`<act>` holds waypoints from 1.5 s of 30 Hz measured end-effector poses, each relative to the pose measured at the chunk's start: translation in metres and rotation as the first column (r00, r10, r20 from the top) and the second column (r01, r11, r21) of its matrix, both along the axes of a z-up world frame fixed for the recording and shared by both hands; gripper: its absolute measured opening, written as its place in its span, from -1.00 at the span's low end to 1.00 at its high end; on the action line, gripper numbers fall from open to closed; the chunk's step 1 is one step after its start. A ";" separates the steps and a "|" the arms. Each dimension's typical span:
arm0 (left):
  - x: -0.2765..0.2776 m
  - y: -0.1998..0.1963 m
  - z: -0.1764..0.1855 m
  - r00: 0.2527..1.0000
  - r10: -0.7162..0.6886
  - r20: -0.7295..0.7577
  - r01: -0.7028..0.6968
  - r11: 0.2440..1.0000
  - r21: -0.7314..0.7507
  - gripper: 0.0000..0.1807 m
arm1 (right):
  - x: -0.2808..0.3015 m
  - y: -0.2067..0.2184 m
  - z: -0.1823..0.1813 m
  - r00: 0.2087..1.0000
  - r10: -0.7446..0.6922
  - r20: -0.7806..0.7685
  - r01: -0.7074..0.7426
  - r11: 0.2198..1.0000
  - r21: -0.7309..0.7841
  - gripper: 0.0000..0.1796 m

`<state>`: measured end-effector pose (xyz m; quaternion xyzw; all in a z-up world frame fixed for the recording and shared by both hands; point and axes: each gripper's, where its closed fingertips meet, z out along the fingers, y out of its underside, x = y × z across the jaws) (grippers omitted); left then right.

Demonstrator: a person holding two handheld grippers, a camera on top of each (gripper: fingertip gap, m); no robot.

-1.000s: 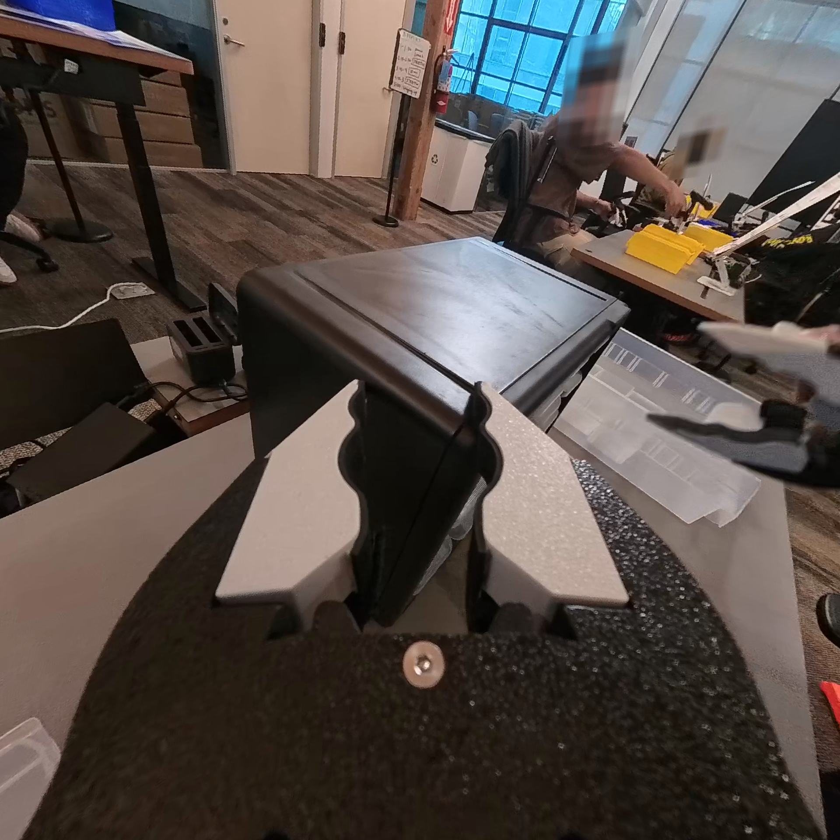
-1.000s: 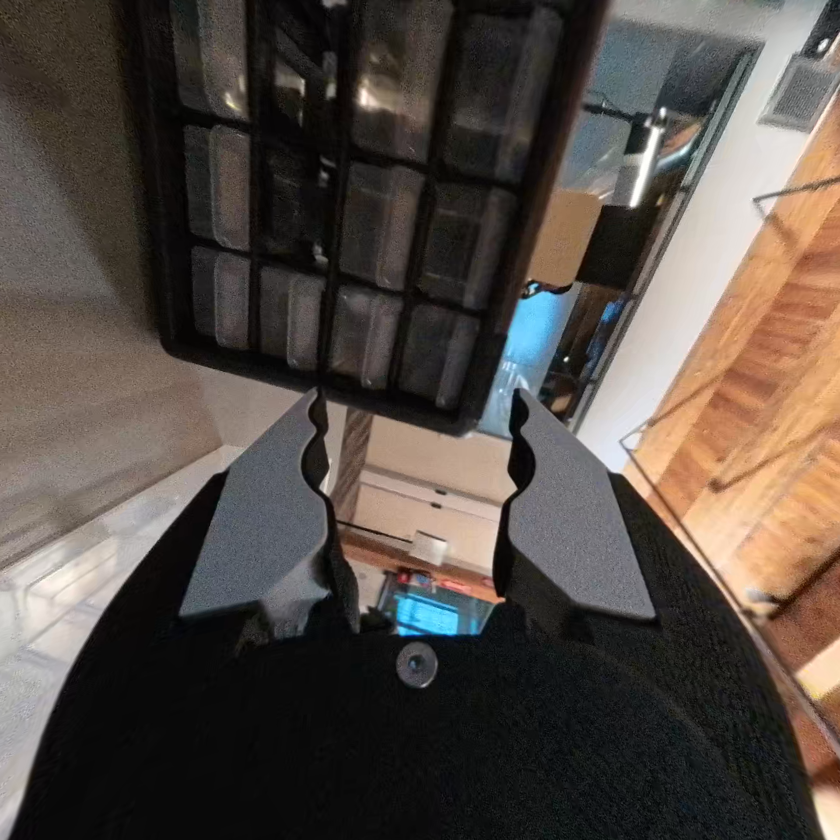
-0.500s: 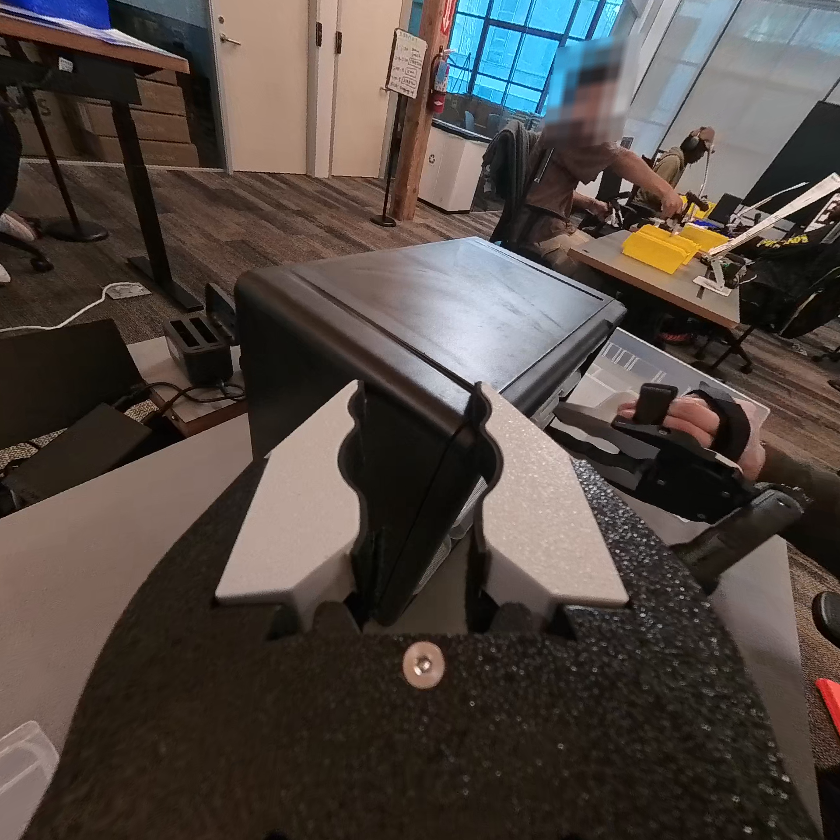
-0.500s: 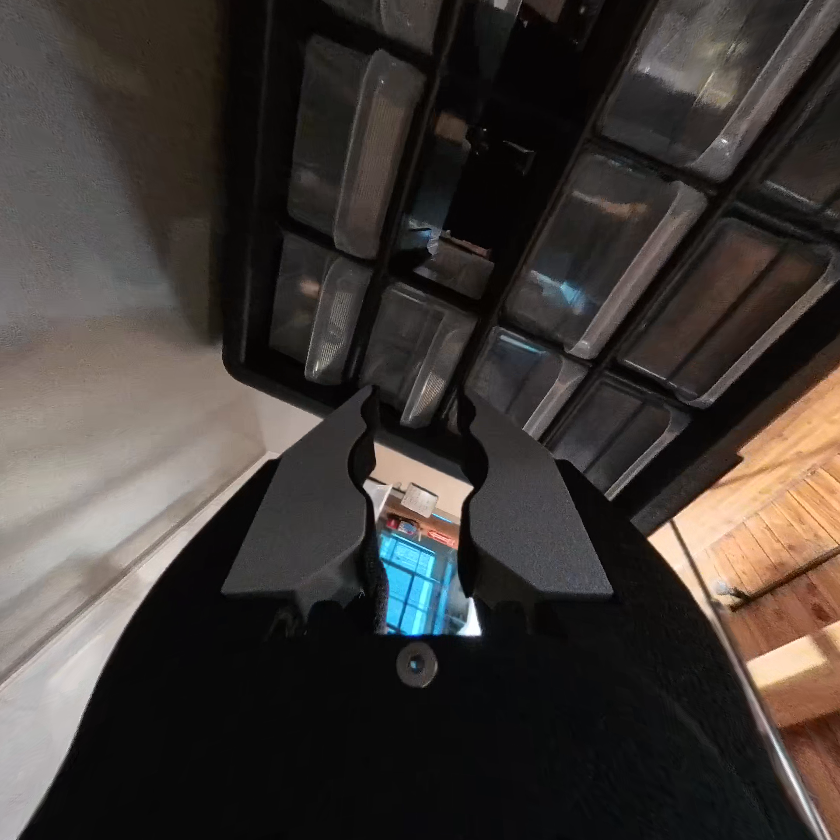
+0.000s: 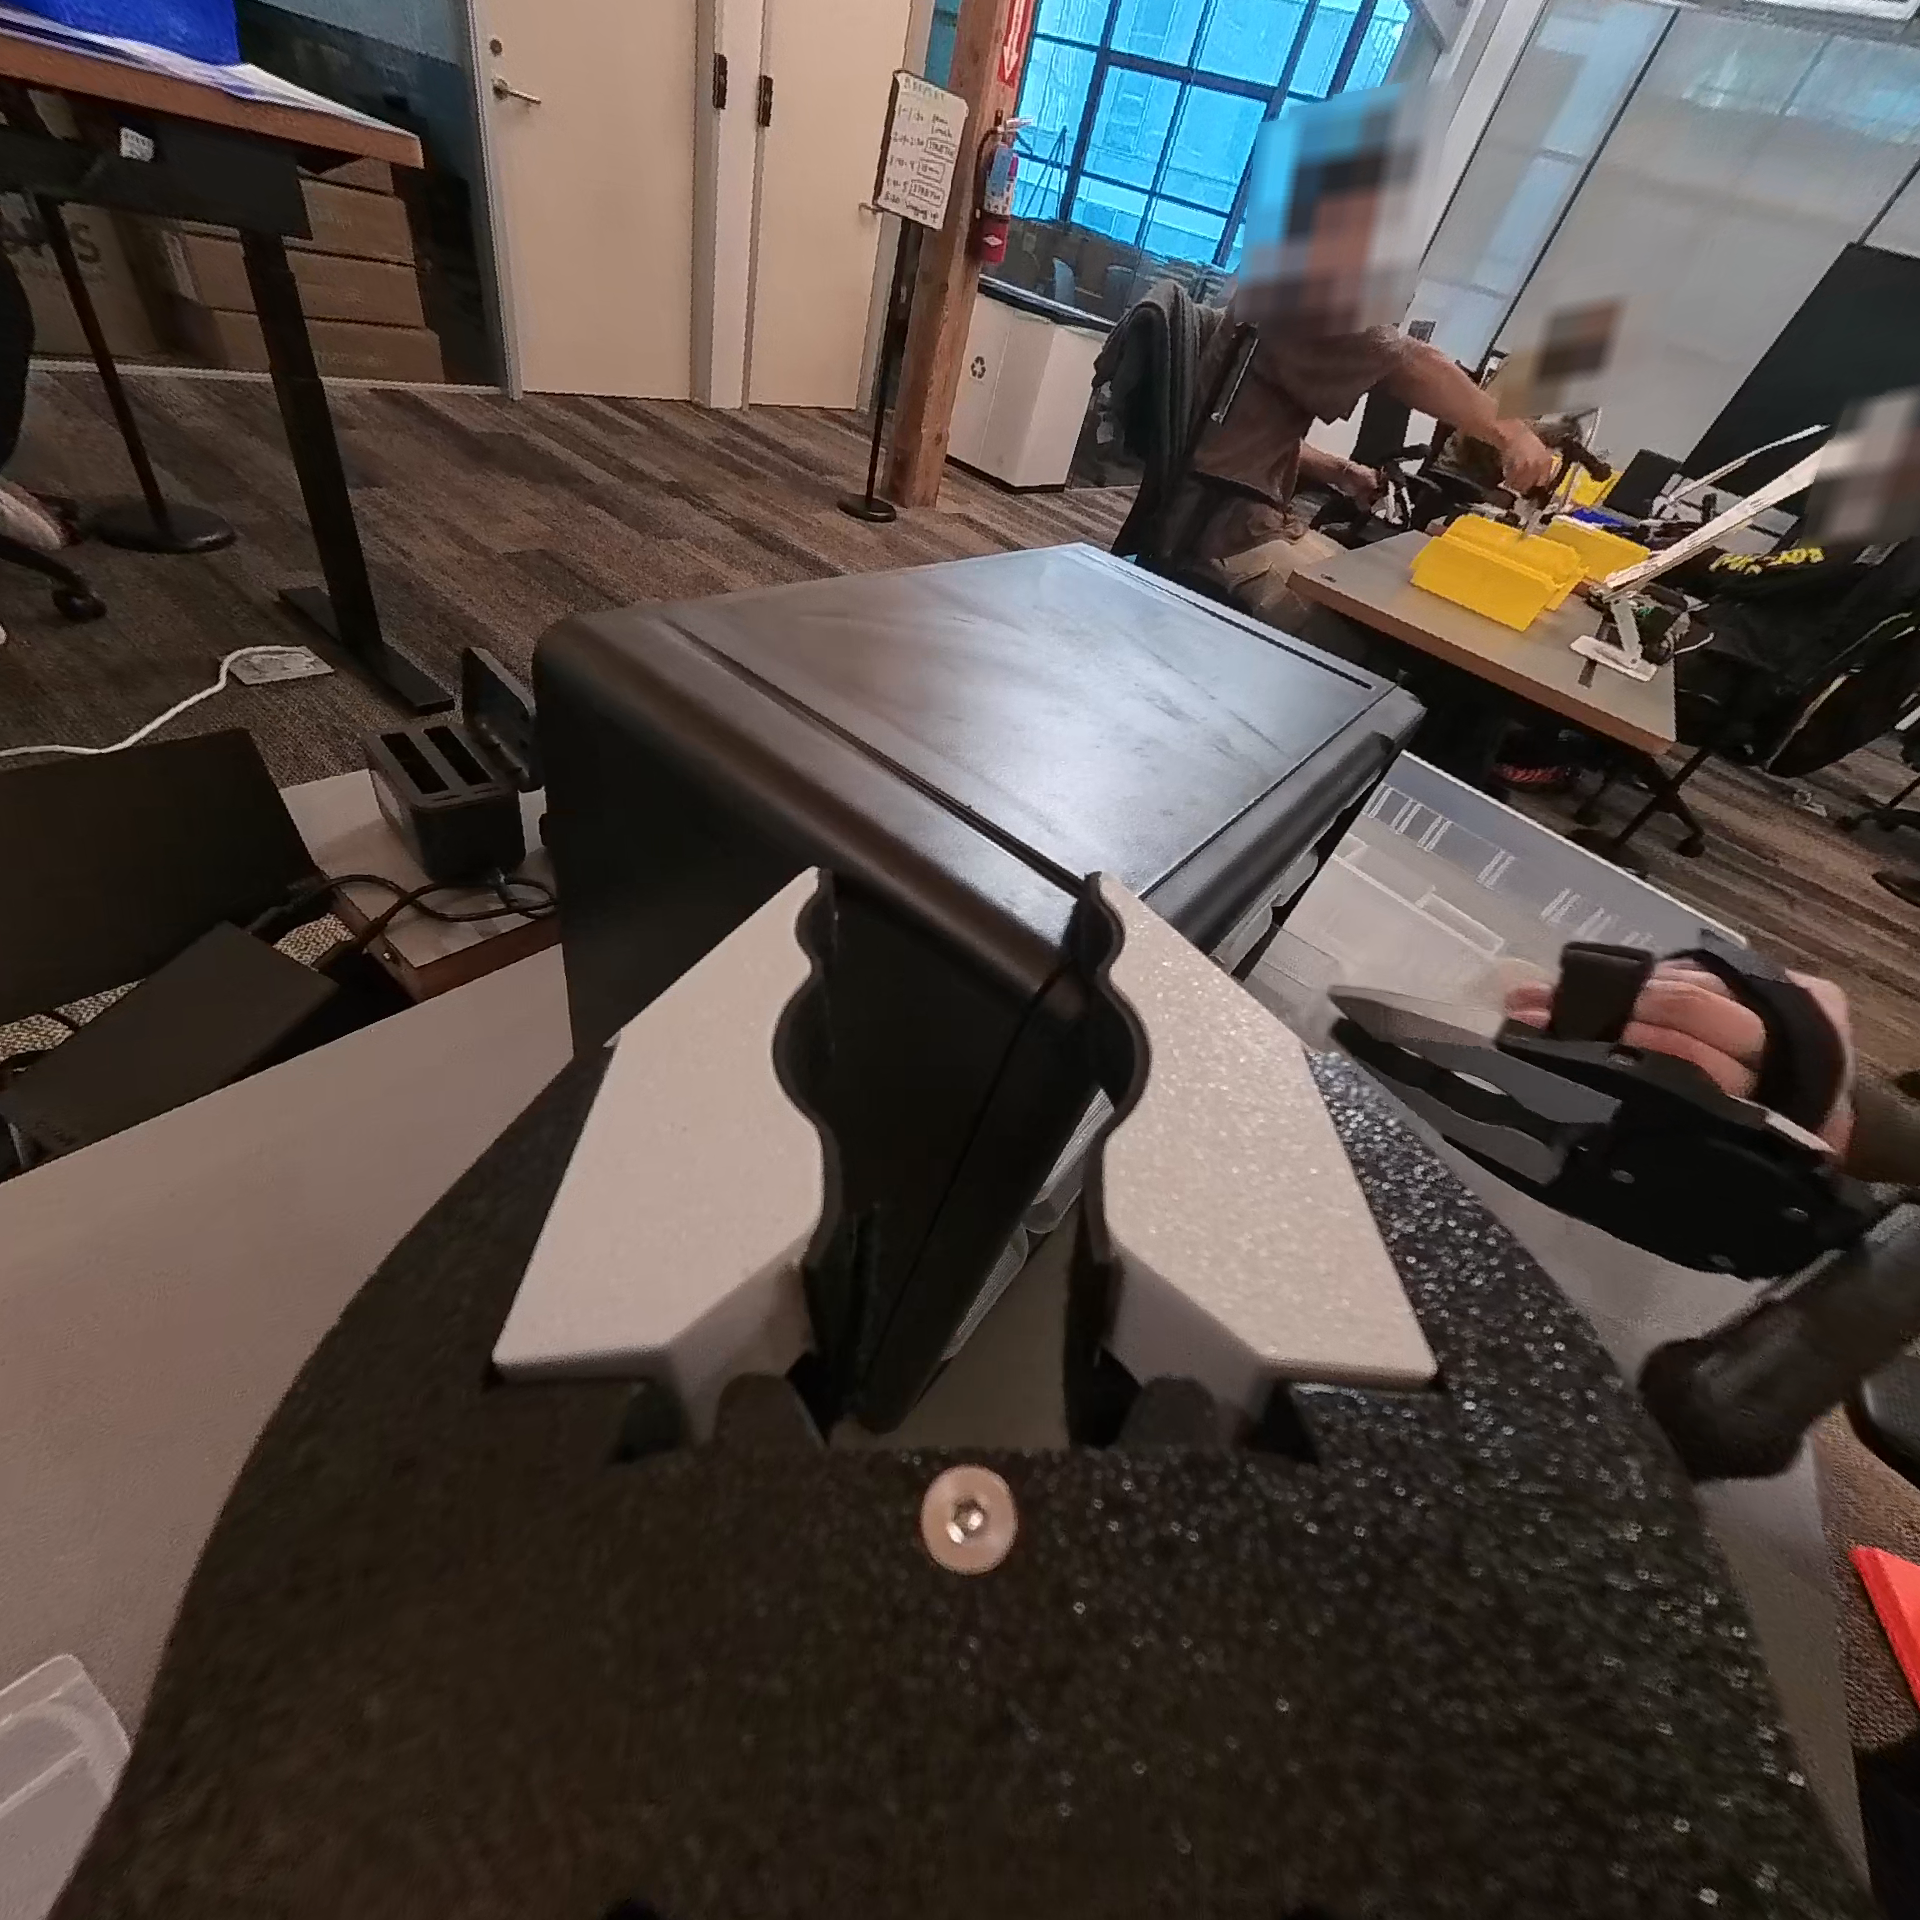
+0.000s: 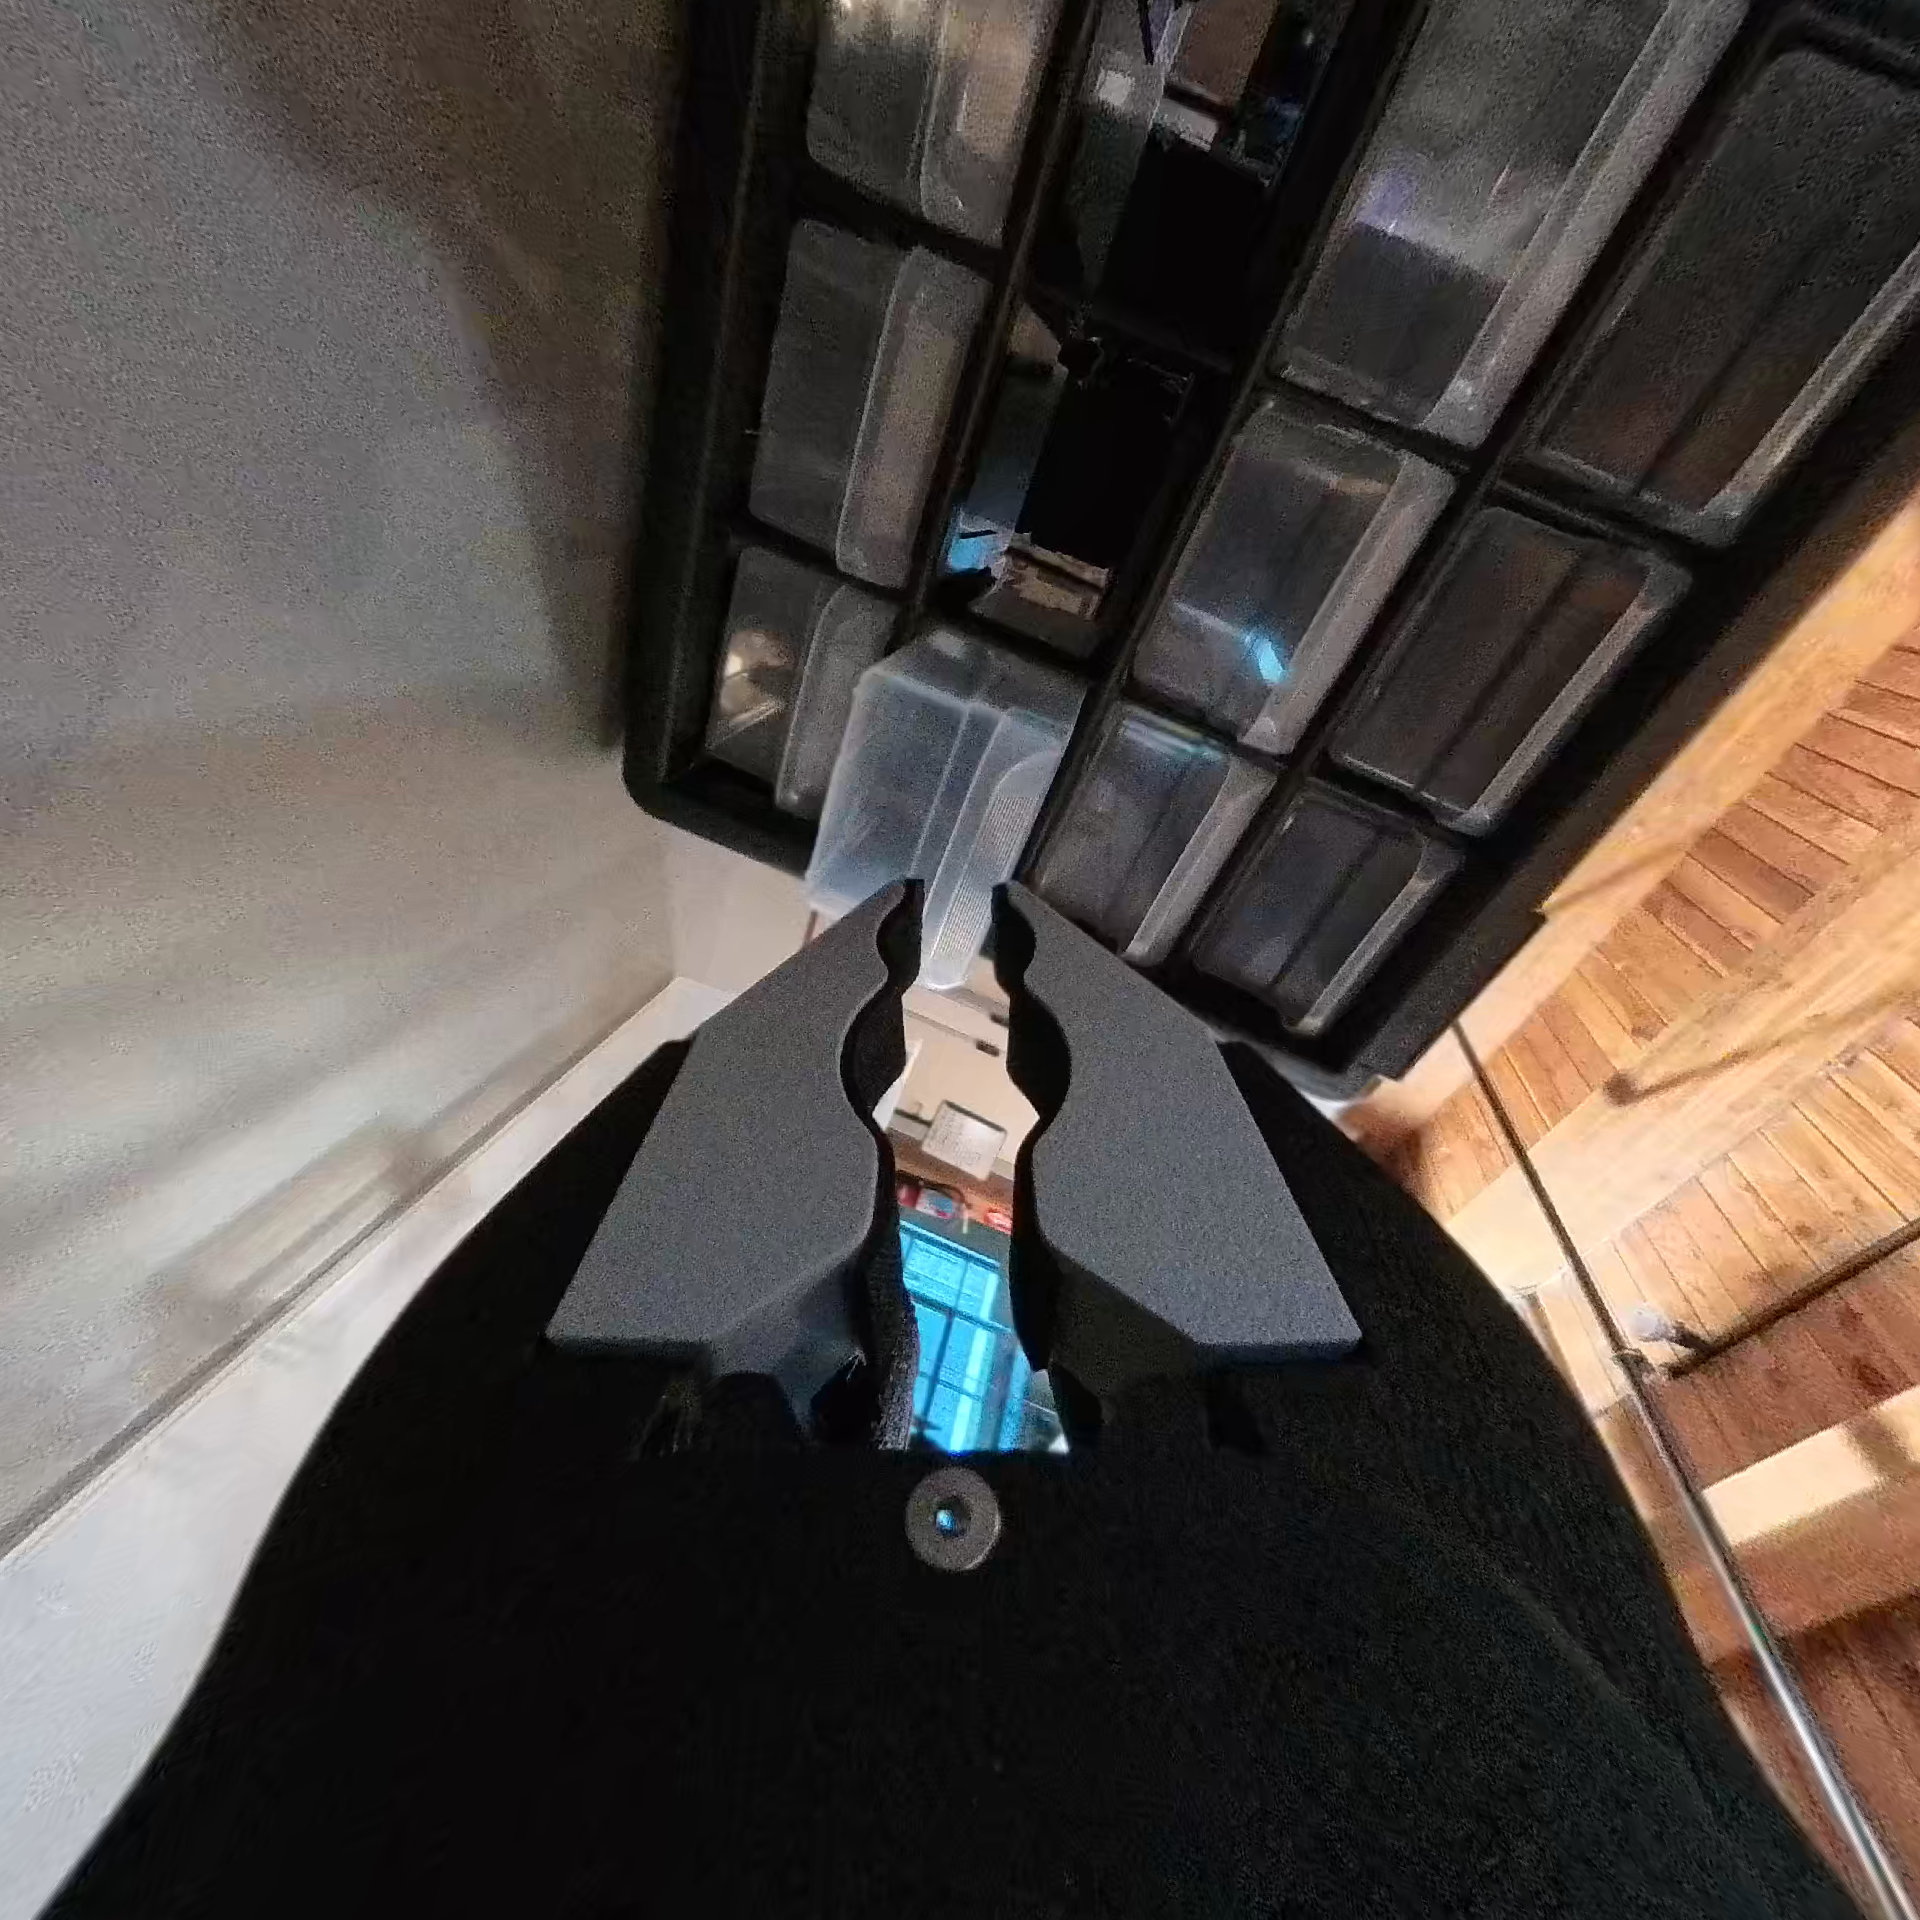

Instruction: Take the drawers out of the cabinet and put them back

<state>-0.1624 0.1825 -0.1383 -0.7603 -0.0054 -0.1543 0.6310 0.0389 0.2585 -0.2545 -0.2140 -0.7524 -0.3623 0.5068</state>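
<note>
Left claw (image 5: pixel 961 1049): pale grey fingers (image 5: pixel 686 1143) clamped on the near top corner of the black cabinet (image 5: pixel 997 717), one finger on each side of the corner edge. Cabinet stands on a grey surface (image 5: pixel 208 1247), filling the view from centre toward 1 o'clock.

Right claw (image 6: pixel 958 899): dark fingers nearly together, pinching the ribbed tab of one clear drawer (image 6: pixel 935 769). That drawer juts partway out of its slot in the cabinet's front grid, at 12 o'clock of the claw; the neighbouring drawers sit flush. One slot above it is dark; whether it holds a drawer, cannot tell. In the left view the right claw shows at 3 o'clock, held by a gloved hand (image 5: pixel 1704 1029).

Writing: a handwritten board on a stand (image 5: pixel 920 151) at 12 o'clock, beside a wooden post.

Room: open office, wood-pattern floor, pale doors (image 5: pixel 644 197) at 11 o'clock, blue-lit windows, a seated person (image 5: pixel 1288 436) at 1 o'clock by a desk with yellow bins (image 5: pixel 1496 571). A clear tray (image 5: pixel 1475 894) lies on the surface behind the cabinet.
</note>
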 end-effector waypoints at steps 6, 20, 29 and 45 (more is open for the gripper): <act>0.000 0.000 0.000 1.000 0.003 -0.002 -0.003 1.000 -0.002 -0.50 | 0.026 -0.034 -0.004 1.000 0.017 -0.006 -0.017 1.000 -0.010 -0.87; 0.000 0.000 0.000 1.000 0.009 -0.007 -0.009 1.000 -0.006 -0.50 | 0.056 -0.063 -0.020 0.999 0.043 -0.033 -0.048 0.988 -0.148 -0.34; 0.000 0.000 0.000 1.000 0.009 -0.007 -0.009 1.000 -0.007 -0.50 | 0.043 -0.064 -0.004 0.935 -0.258 -0.244 -0.024 0.639 -0.768 -0.05; 0.000 0.000 0.000 1.000 0.017 -0.016 -0.017 1.000 -0.013 -0.49 | 0.006 -0.008 -0.029 0.546 -0.838 -0.020 0.013 0.033 -0.999 0.22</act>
